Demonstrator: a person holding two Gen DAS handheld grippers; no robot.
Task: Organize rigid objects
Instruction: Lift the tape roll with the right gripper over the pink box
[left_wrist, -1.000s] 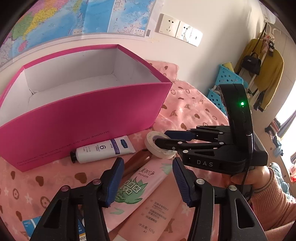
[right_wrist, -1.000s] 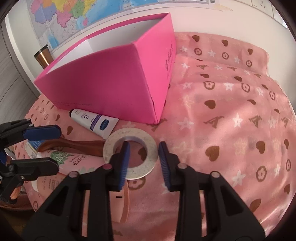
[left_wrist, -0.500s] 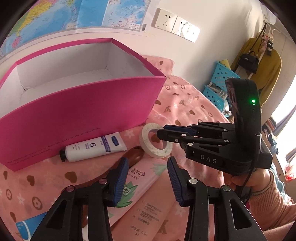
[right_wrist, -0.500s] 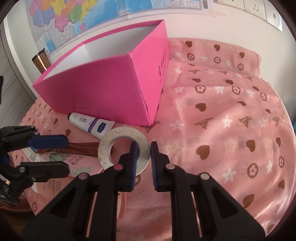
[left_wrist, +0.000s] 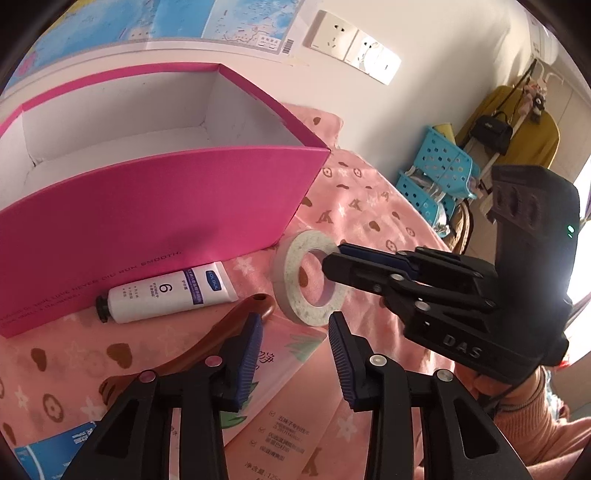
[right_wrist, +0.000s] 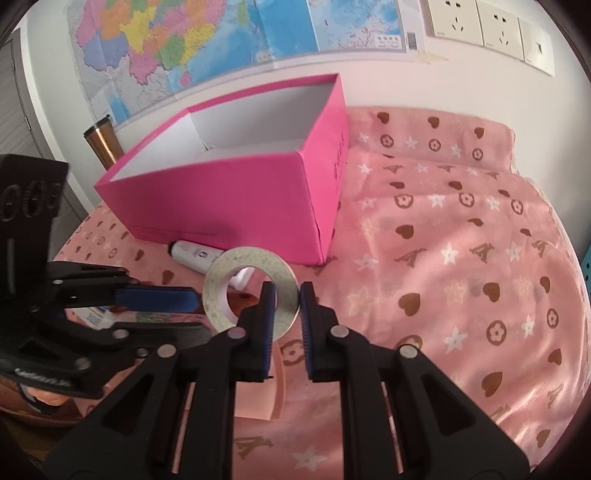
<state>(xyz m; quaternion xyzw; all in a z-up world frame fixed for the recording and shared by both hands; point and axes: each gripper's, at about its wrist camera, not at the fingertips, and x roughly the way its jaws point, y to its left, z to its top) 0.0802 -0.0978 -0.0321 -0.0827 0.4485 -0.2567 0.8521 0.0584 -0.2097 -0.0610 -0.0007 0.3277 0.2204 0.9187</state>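
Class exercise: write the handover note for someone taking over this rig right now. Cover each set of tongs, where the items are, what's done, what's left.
Right tongs: shut on the tape roll, lifted off the cloth.
Left tongs: open, holding nothing, above the pink tube.
Pink box: nothing visible inside.
White tube and brown handle lie in front of the box.
Done: roll gripped. Left: roll into box, then the rest.

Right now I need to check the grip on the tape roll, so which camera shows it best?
The right wrist view: the right gripper pinches the tape roll by its rim, its whole ring face toward the camera. The left wrist view shows the tape roll tilted, with the gripper hiding part of it.
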